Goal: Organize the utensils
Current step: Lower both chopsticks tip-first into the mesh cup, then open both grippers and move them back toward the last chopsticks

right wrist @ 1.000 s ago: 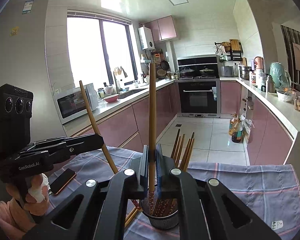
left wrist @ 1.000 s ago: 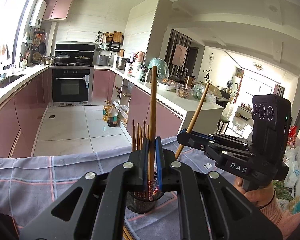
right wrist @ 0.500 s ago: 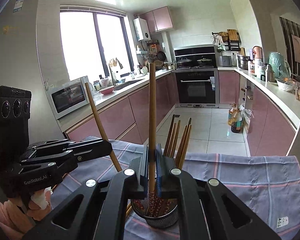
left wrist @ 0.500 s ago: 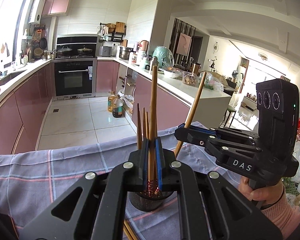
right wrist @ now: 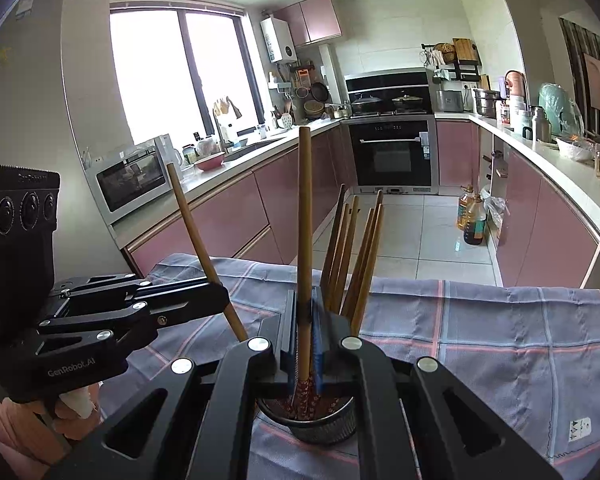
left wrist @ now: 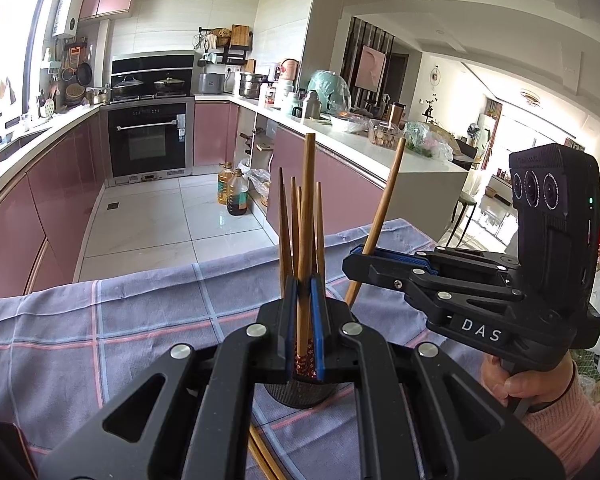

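A dark mesh holder [left wrist: 300, 394] [right wrist: 308, 424] stands on the checked cloth, with several wooden chopsticks [left wrist: 288, 224] [right wrist: 352, 260] upright in it. My left gripper [left wrist: 303, 320] is shut on one upright chopstick [left wrist: 307, 216], whose red patterned lower end sits at the holder's mouth. My right gripper [right wrist: 305, 332] is shut on another chopstick [right wrist: 305, 220]; its patterned end dips into the holder. Each gripper shows in the other's view: the right gripper [left wrist: 356, 266] with its slanted chopstick [left wrist: 380, 216], the left gripper [right wrist: 220, 296] with its slanted chopstick [right wrist: 196, 240].
A blue-grey checked cloth [left wrist: 100, 320] [right wrist: 500, 340] covers the table, whose far edge drops to the kitchen floor. Loose chopsticks [left wrist: 262, 456] lie on the cloth near the holder. A hand in a pink sleeve [left wrist: 540, 392] holds the right gripper's handle.
Both grippers have come down with their chopsticks, and the patterned ends now sit lower at the holder's mouth. Both stayed shut on their chopsticks.
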{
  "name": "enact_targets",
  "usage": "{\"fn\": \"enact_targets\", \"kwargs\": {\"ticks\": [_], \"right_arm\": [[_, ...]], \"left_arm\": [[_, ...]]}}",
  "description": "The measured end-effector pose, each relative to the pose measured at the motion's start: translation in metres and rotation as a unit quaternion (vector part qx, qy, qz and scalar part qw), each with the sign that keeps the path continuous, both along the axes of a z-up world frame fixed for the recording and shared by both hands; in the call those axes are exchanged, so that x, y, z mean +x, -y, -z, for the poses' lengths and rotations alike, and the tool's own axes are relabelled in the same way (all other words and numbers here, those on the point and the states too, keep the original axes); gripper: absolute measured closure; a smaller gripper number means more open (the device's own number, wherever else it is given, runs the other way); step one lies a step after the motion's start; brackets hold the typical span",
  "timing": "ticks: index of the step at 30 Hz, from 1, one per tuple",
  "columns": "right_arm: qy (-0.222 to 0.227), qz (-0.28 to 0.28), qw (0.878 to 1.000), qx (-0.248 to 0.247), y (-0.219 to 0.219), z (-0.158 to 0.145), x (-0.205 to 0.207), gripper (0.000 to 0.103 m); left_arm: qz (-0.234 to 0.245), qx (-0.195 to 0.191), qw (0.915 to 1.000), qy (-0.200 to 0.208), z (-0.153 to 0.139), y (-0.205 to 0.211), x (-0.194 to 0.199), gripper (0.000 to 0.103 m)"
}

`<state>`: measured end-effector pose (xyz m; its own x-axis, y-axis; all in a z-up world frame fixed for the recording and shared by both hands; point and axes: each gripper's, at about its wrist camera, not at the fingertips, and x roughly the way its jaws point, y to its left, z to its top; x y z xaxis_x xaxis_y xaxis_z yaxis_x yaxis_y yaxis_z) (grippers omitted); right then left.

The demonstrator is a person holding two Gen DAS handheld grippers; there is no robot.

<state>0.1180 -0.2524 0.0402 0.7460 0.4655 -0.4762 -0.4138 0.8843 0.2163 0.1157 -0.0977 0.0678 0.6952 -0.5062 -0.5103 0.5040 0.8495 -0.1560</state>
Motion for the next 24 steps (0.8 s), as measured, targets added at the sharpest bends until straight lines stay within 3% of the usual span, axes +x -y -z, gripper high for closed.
{"fn": "enact_targets", "kwargs": {"ticks": [24], "right_arm": [[-0.038,0.001,0.999,-0.004,-0.005,0.022,0.025,0.096]], "left_arm": [[-0.003,0.019,0.9996,-0.022,0.015,0.012,0.025,0.096]]}}
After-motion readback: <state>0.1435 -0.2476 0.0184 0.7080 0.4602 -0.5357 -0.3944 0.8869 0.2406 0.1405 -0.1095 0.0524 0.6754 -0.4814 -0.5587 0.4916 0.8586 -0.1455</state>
